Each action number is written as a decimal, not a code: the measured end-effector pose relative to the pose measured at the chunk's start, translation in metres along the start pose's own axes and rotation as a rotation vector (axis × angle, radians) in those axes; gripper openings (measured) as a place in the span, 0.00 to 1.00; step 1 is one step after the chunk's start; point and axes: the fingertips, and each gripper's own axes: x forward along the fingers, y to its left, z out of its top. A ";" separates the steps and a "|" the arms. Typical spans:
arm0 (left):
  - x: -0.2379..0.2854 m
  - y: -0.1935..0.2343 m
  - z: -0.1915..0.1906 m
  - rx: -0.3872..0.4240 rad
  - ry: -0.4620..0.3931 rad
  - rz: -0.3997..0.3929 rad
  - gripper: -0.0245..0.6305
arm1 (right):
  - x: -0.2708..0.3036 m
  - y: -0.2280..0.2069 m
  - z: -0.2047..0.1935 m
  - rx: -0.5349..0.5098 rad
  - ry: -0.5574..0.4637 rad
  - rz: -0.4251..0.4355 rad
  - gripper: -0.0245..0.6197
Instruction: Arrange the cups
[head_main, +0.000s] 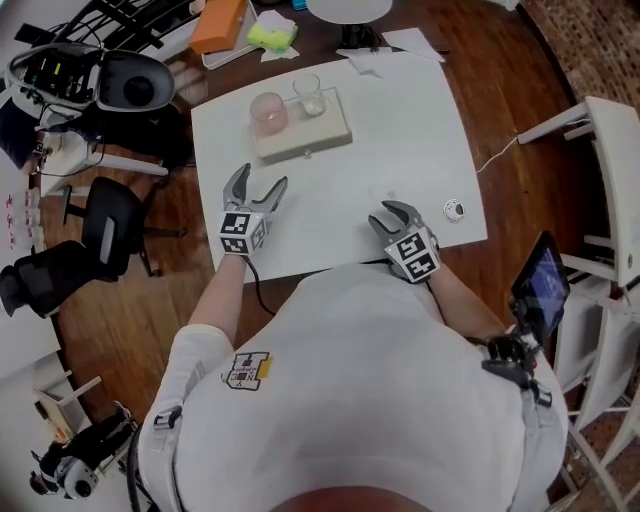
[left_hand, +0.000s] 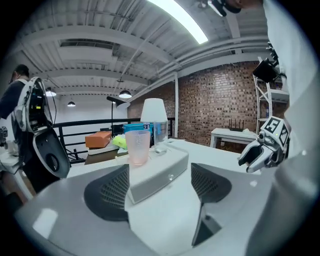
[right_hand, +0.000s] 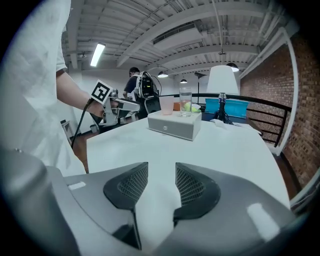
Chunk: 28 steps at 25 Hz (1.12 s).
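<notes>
Head view: pink cup (head_main: 268, 112) and clear cup (head_main: 309, 94) stood upright on the pale box (head_main: 300, 137), straight ahead of the left gripper (head_main: 260, 180), jaws spread, empty, nearer; right gripper (head_main: 394, 210) part-open, empty, farther

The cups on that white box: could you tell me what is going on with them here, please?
A person holds a gripper in each hand over a white table. A pink cup and a clear cup stand upright on the white box at the far side, neither touched. The left gripper points toward the box, jaws wide apart and empty. The right gripper is by the near edge, jaws partly apart, empty too.
</notes>
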 end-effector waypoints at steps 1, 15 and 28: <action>-0.005 -0.010 -0.005 -0.016 0.010 0.001 0.61 | -0.001 0.000 -0.001 -0.004 -0.001 0.014 0.30; -0.063 -0.146 -0.096 -0.153 0.184 0.003 0.04 | 0.009 0.013 -0.020 -0.020 0.021 0.165 0.25; -0.123 -0.143 -0.161 -0.099 0.273 -0.147 0.04 | 0.012 0.075 -0.025 0.020 0.075 0.015 0.18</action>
